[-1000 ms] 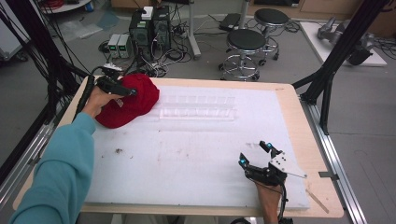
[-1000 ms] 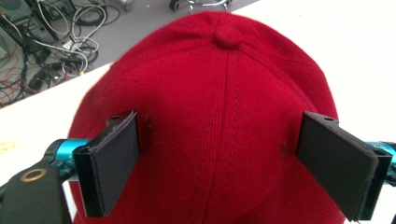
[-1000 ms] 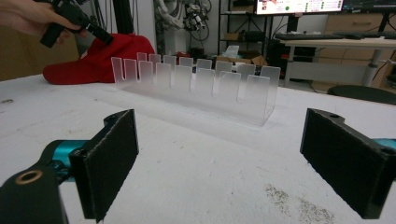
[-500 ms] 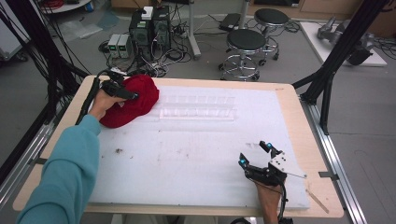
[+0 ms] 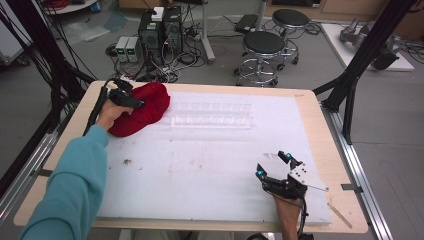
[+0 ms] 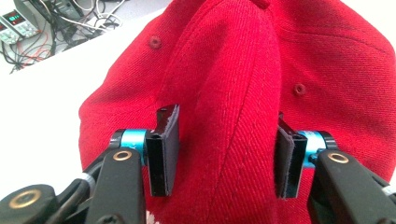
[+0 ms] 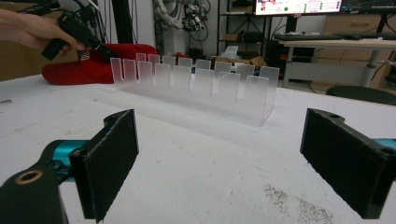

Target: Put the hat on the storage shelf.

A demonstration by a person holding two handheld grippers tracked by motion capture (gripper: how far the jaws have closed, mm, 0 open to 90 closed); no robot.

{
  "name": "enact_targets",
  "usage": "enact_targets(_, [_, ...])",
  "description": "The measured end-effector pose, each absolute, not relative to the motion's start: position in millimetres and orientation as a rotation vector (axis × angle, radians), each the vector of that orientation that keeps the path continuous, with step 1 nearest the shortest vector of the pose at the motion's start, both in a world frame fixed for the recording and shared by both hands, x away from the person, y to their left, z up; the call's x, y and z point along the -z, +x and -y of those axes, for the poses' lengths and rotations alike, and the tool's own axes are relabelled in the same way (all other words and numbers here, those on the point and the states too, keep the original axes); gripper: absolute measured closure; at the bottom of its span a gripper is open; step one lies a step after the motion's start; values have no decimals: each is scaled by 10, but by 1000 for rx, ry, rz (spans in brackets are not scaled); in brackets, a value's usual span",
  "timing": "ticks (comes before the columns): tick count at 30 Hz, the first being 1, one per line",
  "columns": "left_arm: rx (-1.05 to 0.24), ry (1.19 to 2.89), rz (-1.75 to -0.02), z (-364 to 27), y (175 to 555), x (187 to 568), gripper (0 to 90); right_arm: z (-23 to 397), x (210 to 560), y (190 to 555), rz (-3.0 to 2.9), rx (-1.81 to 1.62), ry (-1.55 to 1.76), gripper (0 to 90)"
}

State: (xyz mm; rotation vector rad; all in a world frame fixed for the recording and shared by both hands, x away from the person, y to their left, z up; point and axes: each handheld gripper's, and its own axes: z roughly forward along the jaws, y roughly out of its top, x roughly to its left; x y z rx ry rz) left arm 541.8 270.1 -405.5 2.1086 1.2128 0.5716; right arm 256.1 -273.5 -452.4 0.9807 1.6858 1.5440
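Red cap (image 6: pixel 243 70) — twill, eyelets — ridged between left gripper (image 6: pixel 227 156) jaws.

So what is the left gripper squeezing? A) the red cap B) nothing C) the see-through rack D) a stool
A: in the left gripper view the left gripper has its jaws pressed against a raised fold of the red cap.

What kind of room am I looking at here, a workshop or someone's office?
Most likely a lab or workshop set up for recording handling trials. A padded white table stands in a black frame, bench electronics and tangled cables sit on the floor behind it, and desks with a monitor line the far wall.
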Motion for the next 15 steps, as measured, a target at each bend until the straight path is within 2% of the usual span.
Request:
enact_targets(3, [-565,2108,-1218,-2708,5414,4049,557,2740,4525,2563,-1684,-1541,975,103])
enact_targets(5, [-562,2112,-1217,-2712,5409,4040,660,2741,4525,2564,-1682,-1539,969,103])
enact_targets(7, [-587,2121,-1216,-2715,5395,4020,706,2741,4525,2563,-1684,-1542,973,103])
enact_targets(12, [-597,2120,-1241,-2713,5384,4008,808,2743,4525,2565,-1683,-1542,970,103])
enact_targets(15, [-599,2117,-1250,-2720,5381,4000,836,2743,4525,2563,-1685,-1544,972,103])
